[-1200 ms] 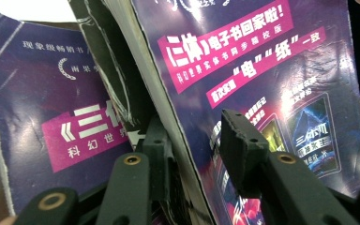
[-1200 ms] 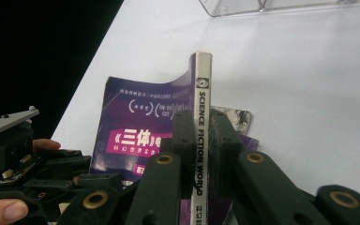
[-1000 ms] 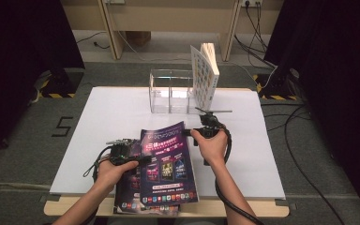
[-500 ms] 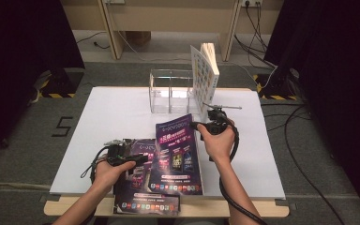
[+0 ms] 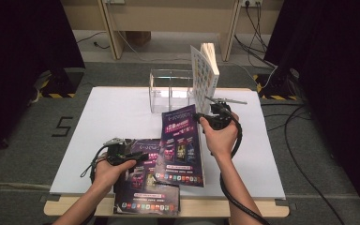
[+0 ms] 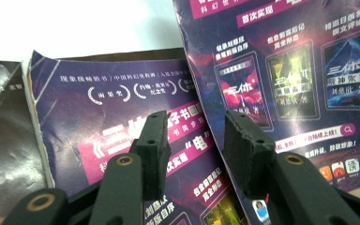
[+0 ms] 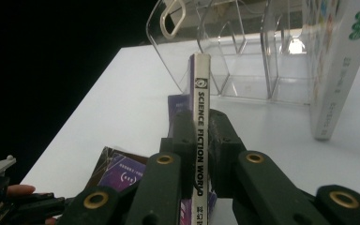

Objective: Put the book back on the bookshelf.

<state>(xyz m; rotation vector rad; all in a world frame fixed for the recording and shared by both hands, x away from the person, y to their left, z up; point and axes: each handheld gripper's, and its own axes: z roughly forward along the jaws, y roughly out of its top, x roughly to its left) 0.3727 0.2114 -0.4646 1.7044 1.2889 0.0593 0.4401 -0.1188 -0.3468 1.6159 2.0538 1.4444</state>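
White tabletop (image 5: 112,117), dark curtains around. Right gripper (image 7: 200,140) pinching magazine (image 5: 183,145) by its spine, raised on edge just before clear organiser (image 5: 171,89). Left gripper (image 6: 194,140) spread, just opened further, nothing between, over second magazine (image 6: 122,122). Thin, floppy, glossy, probably slippery: best held at the stiff spine.

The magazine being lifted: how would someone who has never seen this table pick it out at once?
Start at the white table and find the clear acrylic rack at its far edge. Just in front stands the lifted magazine, its spine clamped in the right gripper. Unlike the similar purple magazine lying flat beside it, this one is tilted up on edge.
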